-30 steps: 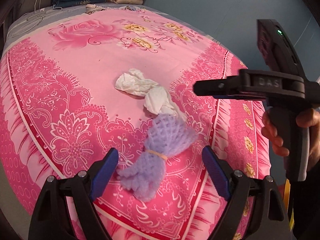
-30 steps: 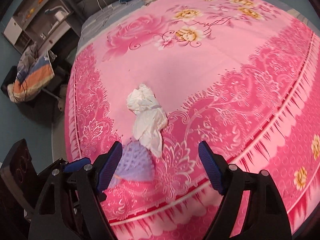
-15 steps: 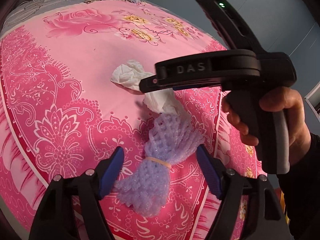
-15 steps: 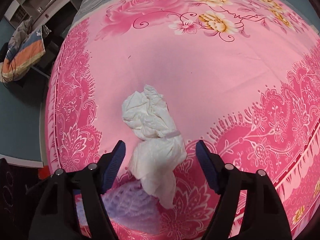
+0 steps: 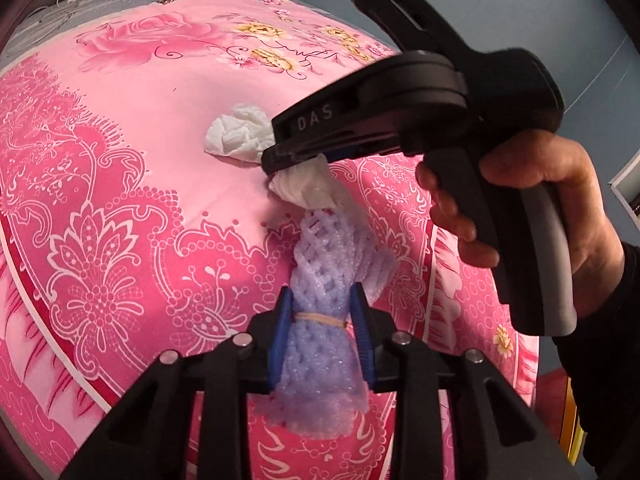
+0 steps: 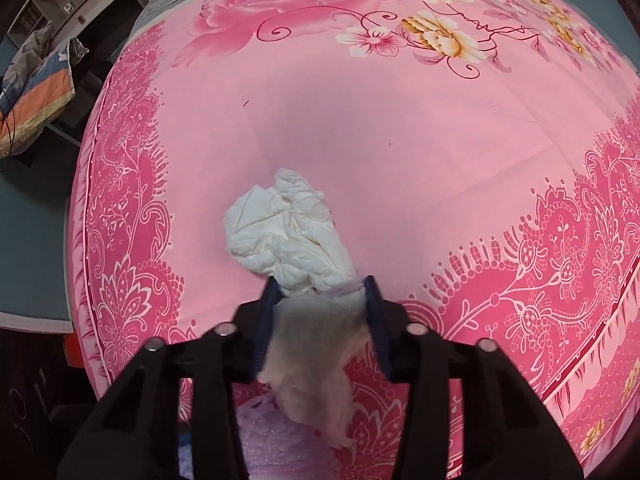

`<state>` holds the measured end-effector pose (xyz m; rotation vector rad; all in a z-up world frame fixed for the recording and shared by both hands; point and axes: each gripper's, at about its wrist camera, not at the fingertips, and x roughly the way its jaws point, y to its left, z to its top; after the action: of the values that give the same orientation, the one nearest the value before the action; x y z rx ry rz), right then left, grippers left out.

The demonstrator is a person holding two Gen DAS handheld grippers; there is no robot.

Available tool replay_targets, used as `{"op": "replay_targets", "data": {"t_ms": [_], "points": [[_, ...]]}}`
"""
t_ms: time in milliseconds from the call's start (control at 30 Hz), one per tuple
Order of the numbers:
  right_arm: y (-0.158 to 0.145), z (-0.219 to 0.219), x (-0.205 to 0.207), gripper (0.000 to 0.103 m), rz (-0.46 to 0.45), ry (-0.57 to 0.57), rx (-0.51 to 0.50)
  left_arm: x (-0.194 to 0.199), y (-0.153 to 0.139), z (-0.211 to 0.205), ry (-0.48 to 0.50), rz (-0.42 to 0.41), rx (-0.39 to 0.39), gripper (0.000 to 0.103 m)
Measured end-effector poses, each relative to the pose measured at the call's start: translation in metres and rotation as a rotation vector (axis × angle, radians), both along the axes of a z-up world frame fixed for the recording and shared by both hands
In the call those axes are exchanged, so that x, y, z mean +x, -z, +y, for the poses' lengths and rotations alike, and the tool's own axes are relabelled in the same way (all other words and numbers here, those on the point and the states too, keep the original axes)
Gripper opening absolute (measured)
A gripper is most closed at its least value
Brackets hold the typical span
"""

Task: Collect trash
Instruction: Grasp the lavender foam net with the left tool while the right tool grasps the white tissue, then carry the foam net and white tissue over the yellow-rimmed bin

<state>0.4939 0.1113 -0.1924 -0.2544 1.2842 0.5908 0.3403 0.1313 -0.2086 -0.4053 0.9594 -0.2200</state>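
On the bed (image 5: pixel 168 160), the left tongs (image 5: pixel 320 328) are closing on the foam net (image 5: pixel 324 280), the right tongs (image 6: pixel 320 316) closing on the tissue (image 6: pixel 288 232).

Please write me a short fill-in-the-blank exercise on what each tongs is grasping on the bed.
1. The left tongs are closing on the purple foam ____.
2. A thin rubber ____ cinches that foam.
3. The right tongs are closing on the white crumpled ____.
4. Both lie on a bedspread coloured ____.

Missing words: net; band; tissue; pink.
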Motion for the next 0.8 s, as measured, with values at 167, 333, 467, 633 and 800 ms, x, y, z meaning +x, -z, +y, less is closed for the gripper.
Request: {"op": "replay_targets", "data": {"t_ms": [167,333,467,633,800], "points": [[-0.001,0.001,0.0,0.024,-0.016,-0.001,-0.011,-0.003,-0.003,-0.004,0.015,-0.014,0.016,0.022],[-0.007,-0.003,-0.002,0.021,-0.026,0.002,0.033,-0.009,-0.013,-0.003,0.029,-0.033,0.005,0.021],[-0.023,-0.009,-0.005,0.021,-0.039,0.011,0.079,-0.019,-0.031,-0.003,0.049,-0.063,0.005,0.021],[-0.051,-0.018,-0.013,0.021,-0.075,0.023,0.12,-0.042,-0.049,-0.006,0.065,-0.077,0.009,0.021],[-0.079,-0.029,-0.024,0.021,-0.105,0.039,0.159,-0.06,-0.064,-0.007,0.06,-0.094,0.017,0.021]]}}
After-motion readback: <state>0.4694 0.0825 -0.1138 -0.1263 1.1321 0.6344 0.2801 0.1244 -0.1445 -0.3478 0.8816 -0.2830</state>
